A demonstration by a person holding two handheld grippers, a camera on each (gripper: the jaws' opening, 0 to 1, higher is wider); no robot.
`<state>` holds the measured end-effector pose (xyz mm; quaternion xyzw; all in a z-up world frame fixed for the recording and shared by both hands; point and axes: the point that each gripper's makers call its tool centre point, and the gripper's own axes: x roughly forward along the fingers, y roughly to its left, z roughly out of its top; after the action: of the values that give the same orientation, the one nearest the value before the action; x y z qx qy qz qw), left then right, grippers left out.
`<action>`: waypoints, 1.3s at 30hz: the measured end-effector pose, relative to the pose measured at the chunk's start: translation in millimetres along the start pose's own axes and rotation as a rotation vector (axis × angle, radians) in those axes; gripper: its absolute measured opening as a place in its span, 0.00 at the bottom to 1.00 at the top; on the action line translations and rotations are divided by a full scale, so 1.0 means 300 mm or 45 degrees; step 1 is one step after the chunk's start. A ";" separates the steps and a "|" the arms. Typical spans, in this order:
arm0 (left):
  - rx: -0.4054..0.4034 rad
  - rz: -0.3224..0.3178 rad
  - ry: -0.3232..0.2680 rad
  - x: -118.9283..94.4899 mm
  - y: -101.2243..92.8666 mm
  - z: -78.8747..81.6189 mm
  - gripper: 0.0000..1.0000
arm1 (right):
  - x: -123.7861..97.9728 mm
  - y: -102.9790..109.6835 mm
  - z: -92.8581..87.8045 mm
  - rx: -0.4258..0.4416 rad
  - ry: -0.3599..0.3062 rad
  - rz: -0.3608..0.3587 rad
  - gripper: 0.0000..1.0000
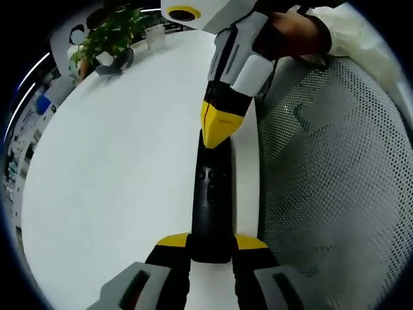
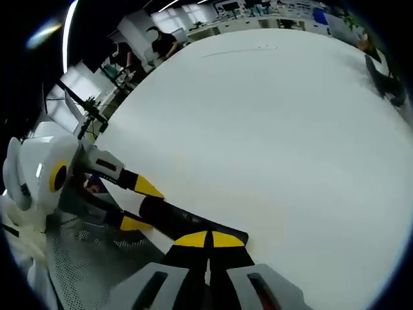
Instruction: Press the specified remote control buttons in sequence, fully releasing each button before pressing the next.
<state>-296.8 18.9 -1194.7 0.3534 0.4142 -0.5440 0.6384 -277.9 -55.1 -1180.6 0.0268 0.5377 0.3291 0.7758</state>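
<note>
A long black remote control (image 1: 210, 194) points away from me along the white table's (image 1: 116, 181) right edge. My left gripper (image 1: 211, 242) is shut on its near end, one yellow tip on each side. My right gripper (image 1: 216, 137) comes down from above with its yellow tips shut together, and they touch the remote's far part just past its buttons. In the right gripper view, the right gripper (image 2: 208, 239) rests shut on the remote (image 2: 181, 219). The left gripper (image 2: 141, 205) clamps the remote from the left.
A grey mesh chair back (image 1: 335, 181) stands close against the table edge beside the remote. A potted plant (image 1: 106, 35), a white cup (image 1: 155, 35) and a dark object (image 2: 387, 81) sit at the table's far end. A person's hand (image 1: 297, 32) holds the right gripper. People stand far off (image 2: 161, 42).
</note>
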 end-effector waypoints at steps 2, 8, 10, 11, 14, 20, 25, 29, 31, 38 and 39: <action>0.000 -0.003 0.006 0.000 0.000 -0.001 0.23 | -0.001 -0.002 0.000 0.005 -0.002 -0.001 0.00; -0.001 -0.003 0.001 0.000 0.000 -0.002 0.23 | 0.003 -0.003 -0.001 -0.012 -0.002 -0.004 0.00; 0.000 -0.006 -0.001 -0.001 0.000 -0.003 0.23 | 0.004 -0.004 0.000 -0.018 -0.002 -0.005 0.00; 0.004 -0.008 0.000 -0.001 0.001 -0.002 0.23 | 0.005 -0.003 0.000 -0.025 -0.003 -0.008 0.00; 0.014 -0.014 0.011 0.000 0.001 0.001 0.23 | 0.006 -0.002 0.001 -0.154 0.000 -0.053 0.00; 0.012 -0.013 0.010 0.001 0.002 0.003 0.23 | 0.004 -0.008 0.005 -0.105 -0.005 -0.035 0.00; 0.014 -0.005 0.008 0.000 0.000 0.003 0.23 | 0.000 -0.004 0.006 -0.058 0.005 -0.022 0.00; 0.020 -0.004 0.011 0.000 -0.001 0.003 0.23 | 0.002 0.012 0.014 -0.019 -0.012 0.019 0.00; 0.021 -0.002 0.014 0.000 -0.001 0.004 0.23 | 0.000 0.016 0.026 -0.023 -0.037 0.023 0.00; 0.017 0.004 0.015 0.001 0.000 0.005 0.23 | 0.019 0.022 0.024 -0.050 -0.017 0.023 0.00; 0.018 0.004 0.014 0.001 0.000 0.005 0.23 | 0.020 0.021 0.024 -0.064 -0.014 0.016 0.00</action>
<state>-296.6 17.3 -1194.3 0.3616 0.4130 -0.5441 0.6346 -273.7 -44.8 -1180.0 0.0125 0.5246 0.3474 0.7771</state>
